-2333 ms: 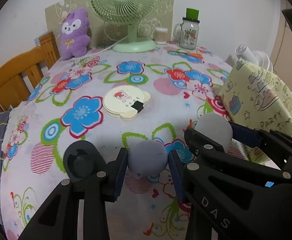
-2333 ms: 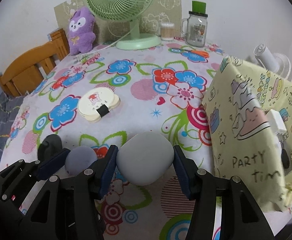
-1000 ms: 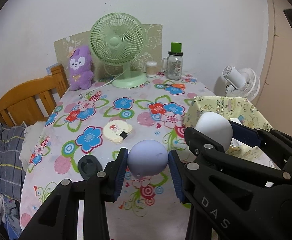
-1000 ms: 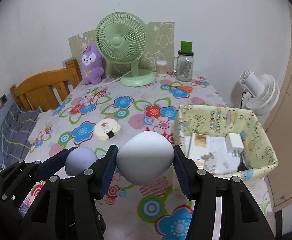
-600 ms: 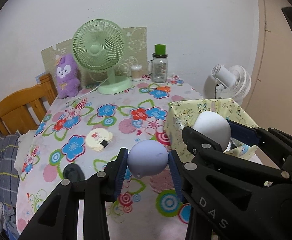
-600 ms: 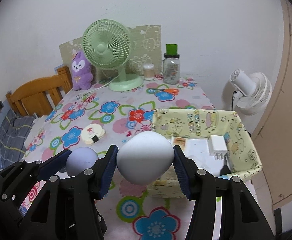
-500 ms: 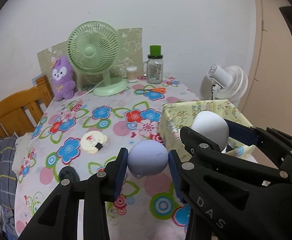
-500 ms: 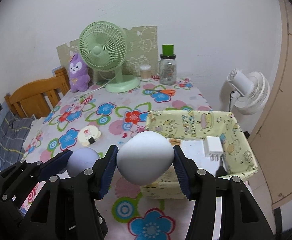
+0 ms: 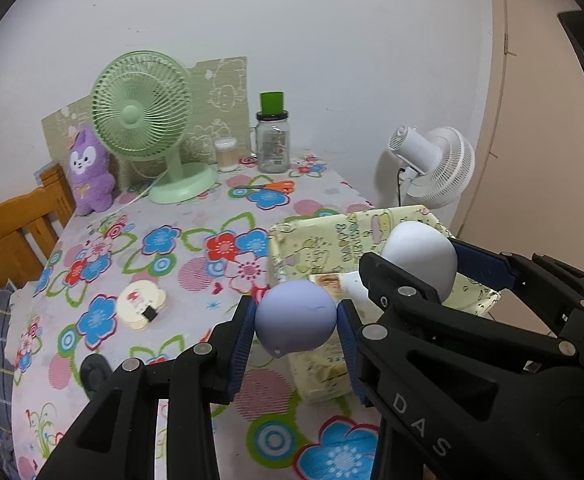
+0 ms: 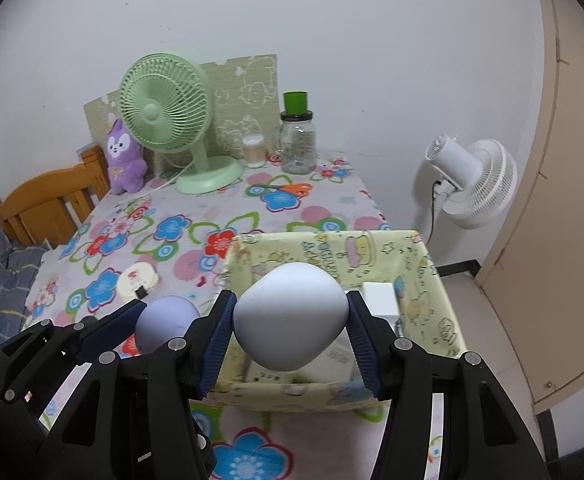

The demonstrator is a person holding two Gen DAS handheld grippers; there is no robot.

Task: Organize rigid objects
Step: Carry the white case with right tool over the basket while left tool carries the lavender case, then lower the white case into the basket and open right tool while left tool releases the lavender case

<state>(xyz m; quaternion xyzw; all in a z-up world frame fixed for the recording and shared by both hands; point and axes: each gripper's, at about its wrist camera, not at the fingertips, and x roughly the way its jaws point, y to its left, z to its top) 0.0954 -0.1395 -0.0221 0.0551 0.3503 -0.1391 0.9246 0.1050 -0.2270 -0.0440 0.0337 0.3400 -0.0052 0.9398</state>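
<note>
My left gripper (image 9: 295, 322) is shut on a lilac egg-shaped object (image 9: 295, 315), held in the air above the flowered tablecloth just left of the yellow fabric basket (image 9: 315, 240). My right gripper (image 10: 290, 322) is shut on a larger white egg-shaped object (image 10: 290, 316), which hangs over the basket (image 10: 431, 280). In the right wrist view the left gripper (image 10: 164, 322) and its lilac egg (image 10: 166, 320) show at the left. In the left wrist view the white egg (image 9: 419, 258) shows at the right. White boxes (image 10: 379, 298) lie inside the basket.
On the table lie a round cream case (image 9: 140, 306), a black round base (image 9: 94, 372), orange scissors (image 9: 274, 188), a green fan (image 9: 148, 120), a jar (image 9: 272, 140) and a purple plush (image 9: 90, 172). A wooden chair (image 9: 16, 232) stands at the left, a white floor fan (image 9: 431, 164) at the right.
Both grippers have moved to the right with their eggs. The white egg now hangs over the basket, and the lilac egg has come up beside the basket's left wall.
</note>
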